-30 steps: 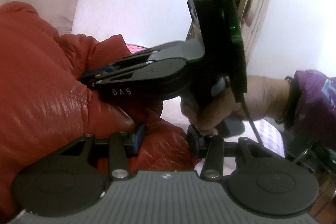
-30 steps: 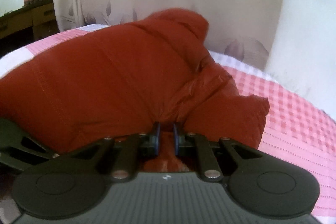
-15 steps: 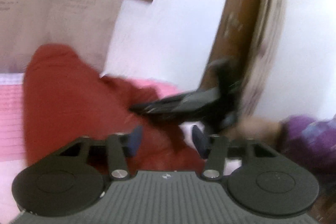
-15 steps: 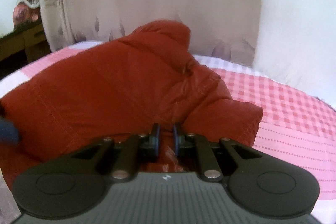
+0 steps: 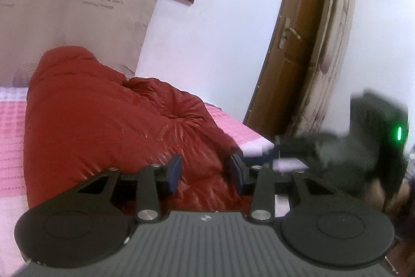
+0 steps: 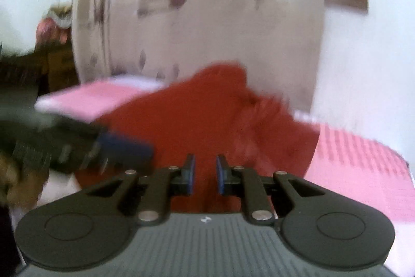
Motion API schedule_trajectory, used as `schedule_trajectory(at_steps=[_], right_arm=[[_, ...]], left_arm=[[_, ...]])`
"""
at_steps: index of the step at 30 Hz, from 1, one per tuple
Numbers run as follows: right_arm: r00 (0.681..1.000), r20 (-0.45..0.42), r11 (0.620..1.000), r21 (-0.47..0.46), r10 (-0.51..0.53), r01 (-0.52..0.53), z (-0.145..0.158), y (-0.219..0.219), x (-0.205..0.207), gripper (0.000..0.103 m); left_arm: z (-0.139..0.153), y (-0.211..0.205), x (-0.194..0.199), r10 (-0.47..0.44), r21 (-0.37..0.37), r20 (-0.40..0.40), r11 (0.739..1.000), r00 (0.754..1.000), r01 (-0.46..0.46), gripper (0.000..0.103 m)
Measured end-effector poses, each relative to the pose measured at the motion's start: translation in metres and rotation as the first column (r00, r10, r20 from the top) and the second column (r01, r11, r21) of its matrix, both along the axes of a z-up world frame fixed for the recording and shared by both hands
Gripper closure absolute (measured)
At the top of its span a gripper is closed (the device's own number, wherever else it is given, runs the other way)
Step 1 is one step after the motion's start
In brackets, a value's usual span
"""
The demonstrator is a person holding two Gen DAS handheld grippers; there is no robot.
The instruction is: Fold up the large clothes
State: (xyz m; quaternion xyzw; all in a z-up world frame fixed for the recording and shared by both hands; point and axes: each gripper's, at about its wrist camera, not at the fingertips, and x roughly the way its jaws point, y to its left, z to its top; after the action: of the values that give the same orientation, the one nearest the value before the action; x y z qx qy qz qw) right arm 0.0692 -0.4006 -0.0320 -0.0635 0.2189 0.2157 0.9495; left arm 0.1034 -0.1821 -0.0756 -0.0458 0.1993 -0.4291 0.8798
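A red puffer jacket (image 5: 103, 121) lies bundled and folded on a pink checked bed (image 5: 10, 147). My left gripper (image 5: 205, 171) hovers just in front of the jacket's near edge. Its jaws are opening, and the blue pads stand apart on either side of the fabric without pressing it. In the blurred right wrist view, my right gripper (image 6: 205, 173) sits back from the jacket (image 6: 207, 116). Its jaws are opening with a narrow gap and nothing pinched. Each gripper shows in the other's view: the right gripper (image 5: 280, 147) beside the bed's right edge, the left gripper (image 6: 129, 147) at the left.
A patterned curtain (image 5: 64, 4) hangs behind the bed, beside a white wall. A brown wooden door (image 5: 285, 56) stands at the right of the bed. Pink bed cover (image 6: 363, 160) shows to the jacket's right. Dark wooden furniture (image 6: 52, 64) stands at the far left.
Both grippers have pulled back and up from the jacket. The right gripper's nearly closed jaws let go of the red fabric and widened slightly. The right gripper swung off the jacket to the bed's right side.
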Motion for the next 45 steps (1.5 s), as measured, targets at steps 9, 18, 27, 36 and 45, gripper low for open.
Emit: schedule_trajectory(at_steps=[9,18,27,36,45], right_arm=[[0.991,-0.098,0.995,0.035,-0.086,0.09,-0.055,0.008,0.002,0.087],[0.993,-0.051,0.994,0.002,-0.108,0.109,-0.054,0.017,-0.014,0.087],[0.993,-0.035,0.993,0.001,-0.117,0.117,-0.057,0.019,-0.021,0.087],[0.992,-0.029,0.993,-0.001,-0.121,0.121,-0.057,0.02,-0.024,0.087],[0.992,-0.027,0.993,-0.001,-0.122,0.122,-0.057,0.02,-0.025,0.087]], left_arm=[[-0.004,-0.013,-0.006,0.026,0.124,0.037,0.992,0.999,-0.031,0.06],[0.0,-0.018,-0.008,0.032,0.173,0.038,0.984,0.999,-0.038,0.058],[0.001,-0.021,-0.012,0.032,0.191,0.043,0.981,0.999,-0.04,0.055],[0.003,-0.026,-0.014,0.025,0.221,0.058,0.975,0.998,-0.037,0.049],[0.002,-0.03,-0.018,0.011,0.244,0.083,0.969,0.997,-0.031,0.042]])
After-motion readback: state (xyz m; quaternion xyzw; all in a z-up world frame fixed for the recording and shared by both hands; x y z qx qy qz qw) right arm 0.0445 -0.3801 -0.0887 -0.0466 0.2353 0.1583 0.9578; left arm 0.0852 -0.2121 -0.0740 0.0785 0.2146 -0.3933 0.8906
